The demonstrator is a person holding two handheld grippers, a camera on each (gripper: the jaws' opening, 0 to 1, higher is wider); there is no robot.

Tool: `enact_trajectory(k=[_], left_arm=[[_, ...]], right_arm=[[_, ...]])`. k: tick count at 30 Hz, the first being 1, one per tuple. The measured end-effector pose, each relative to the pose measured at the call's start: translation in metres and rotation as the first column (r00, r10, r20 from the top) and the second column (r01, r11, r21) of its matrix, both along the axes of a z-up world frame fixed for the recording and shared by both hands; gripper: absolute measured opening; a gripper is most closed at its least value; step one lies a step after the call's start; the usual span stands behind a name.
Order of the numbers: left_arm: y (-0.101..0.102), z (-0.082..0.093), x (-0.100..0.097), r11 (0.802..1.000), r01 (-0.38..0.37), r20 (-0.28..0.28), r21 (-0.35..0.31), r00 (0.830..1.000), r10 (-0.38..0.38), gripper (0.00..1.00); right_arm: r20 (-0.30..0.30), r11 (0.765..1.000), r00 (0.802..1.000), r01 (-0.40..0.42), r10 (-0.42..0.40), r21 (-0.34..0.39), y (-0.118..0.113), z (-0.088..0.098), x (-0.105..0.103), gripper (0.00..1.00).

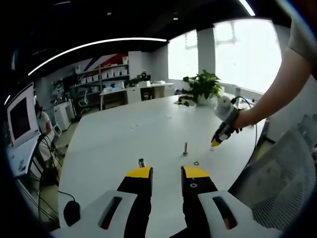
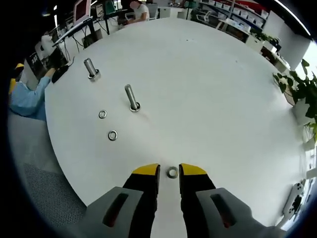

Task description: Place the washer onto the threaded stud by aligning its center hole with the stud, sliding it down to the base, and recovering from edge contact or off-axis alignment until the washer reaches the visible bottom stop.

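The white desk [image 2: 208,89] carries all the parts. In the right gripper view, the right gripper [image 2: 169,173] hangs low over the desk with its fingers [image 2: 146,171] parted a little and holding nothing. The washer [image 2: 172,172] lies flat on the desk in the gap between the fingertips.

Ahead and to the left of the fingers stands the nearer threaded stud [image 2: 131,97], upright, with a second stud [image 2: 90,68] further left. Two spare washers [image 2: 113,135] lie between that stud and the fingers.

In the left gripper view, the left gripper [image 1: 167,174] is open and empty, with one stud [image 1: 141,162] just ahead of its left finger.

Handling judgement: the washer is probably a thin, rigid, light metal ring, slippery on a smooth desk. Flat lying gives little edge to pinch; grip across the outer rim, leaving the center hole free.
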State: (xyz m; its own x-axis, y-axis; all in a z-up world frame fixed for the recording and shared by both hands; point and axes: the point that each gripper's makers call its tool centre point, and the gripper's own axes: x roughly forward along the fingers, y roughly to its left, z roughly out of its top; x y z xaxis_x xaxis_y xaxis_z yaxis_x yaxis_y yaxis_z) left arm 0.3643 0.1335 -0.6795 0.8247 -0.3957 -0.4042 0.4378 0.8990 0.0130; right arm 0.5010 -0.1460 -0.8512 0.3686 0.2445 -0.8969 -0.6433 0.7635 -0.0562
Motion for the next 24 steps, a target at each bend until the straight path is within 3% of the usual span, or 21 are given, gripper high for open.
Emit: enact_trajectory(k=[24], left_arm=[[0.001, -0.003, 0.0, 1.0, -0.003, -0.007, 0.019, 1.0, 0.003, 0.21]], right_arm=[[-0.045, 1.0, 0.999, 0.001, -0.002, -0.016, -0.007, -0.022, -0.011, 0.18]])
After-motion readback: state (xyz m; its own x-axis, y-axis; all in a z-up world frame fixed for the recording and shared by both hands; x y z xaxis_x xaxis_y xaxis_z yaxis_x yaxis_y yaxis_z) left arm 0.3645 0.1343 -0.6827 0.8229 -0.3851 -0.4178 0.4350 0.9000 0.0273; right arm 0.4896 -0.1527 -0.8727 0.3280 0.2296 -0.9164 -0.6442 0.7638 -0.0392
